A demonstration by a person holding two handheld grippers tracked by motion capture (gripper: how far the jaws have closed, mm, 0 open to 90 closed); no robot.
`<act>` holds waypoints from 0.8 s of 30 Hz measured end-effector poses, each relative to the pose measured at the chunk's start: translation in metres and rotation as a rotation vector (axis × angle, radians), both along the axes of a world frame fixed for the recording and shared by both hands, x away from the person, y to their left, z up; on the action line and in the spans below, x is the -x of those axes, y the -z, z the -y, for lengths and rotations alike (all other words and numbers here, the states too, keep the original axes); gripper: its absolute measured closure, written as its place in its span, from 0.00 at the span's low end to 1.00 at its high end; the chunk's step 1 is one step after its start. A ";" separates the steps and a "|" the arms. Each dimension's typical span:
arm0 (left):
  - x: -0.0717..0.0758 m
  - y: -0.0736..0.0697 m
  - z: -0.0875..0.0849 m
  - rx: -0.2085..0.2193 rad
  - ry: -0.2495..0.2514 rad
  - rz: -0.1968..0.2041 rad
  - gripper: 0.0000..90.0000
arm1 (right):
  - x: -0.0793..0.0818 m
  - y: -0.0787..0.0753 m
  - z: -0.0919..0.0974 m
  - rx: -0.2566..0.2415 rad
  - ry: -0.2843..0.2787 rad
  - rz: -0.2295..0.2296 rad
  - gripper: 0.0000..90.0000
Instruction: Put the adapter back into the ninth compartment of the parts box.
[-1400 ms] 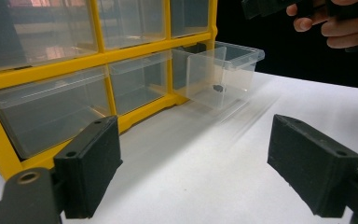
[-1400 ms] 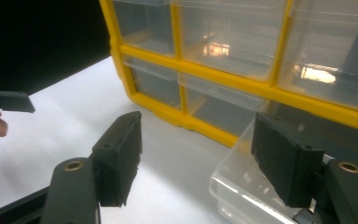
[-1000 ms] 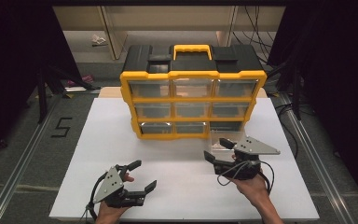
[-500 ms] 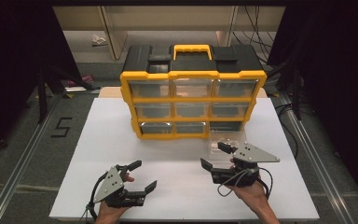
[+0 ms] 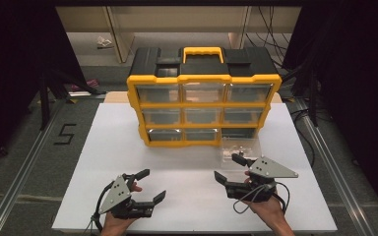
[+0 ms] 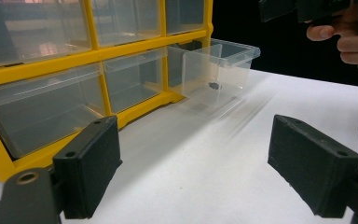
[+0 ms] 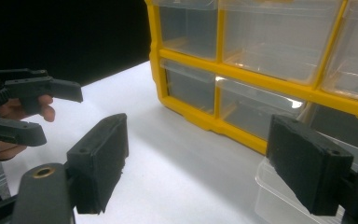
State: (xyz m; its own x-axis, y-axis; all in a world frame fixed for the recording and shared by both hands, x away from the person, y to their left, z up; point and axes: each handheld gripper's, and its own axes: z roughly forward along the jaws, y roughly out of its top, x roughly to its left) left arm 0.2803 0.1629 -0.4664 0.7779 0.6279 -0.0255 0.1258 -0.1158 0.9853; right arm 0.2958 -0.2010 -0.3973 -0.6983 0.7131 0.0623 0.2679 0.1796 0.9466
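A yellow organizer (image 5: 204, 105) with clear drawers stands at the middle of the white table (image 5: 103, 147). Its bottom right drawer (image 5: 240, 147) is pulled forward onto the table, and a small dark piece (image 6: 213, 85) lies inside it. My right gripper (image 5: 228, 167) hovers just in front of that drawer; its jaws have just been opening and stand open with nothing between them. The drawer's rim (image 7: 279, 196) lies beside its right pad (image 7: 307, 168). My left gripper (image 5: 151, 184) is open and holds nothing near the front left, facing the organizer (image 6: 74, 65).
The organizer has a black lid with a yellow handle (image 5: 203, 51). Bare white table surface lies between the two grippers and left of the organizer. Dark floor with rails (image 5: 24, 167) borders the table, and cables (image 5: 295, 118) hang at the back right.
My right gripper has drawn back a little from the pulled-out drawer, toward the near edge and left, with its jaws spread wider. The left gripper has stayed put.
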 end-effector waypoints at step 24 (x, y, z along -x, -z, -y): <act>0.000 0.000 0.000 0.002 0.004 -0.001 0.18 | 0.005 0.012 0.008 -0.019 0.010 0.026 0.21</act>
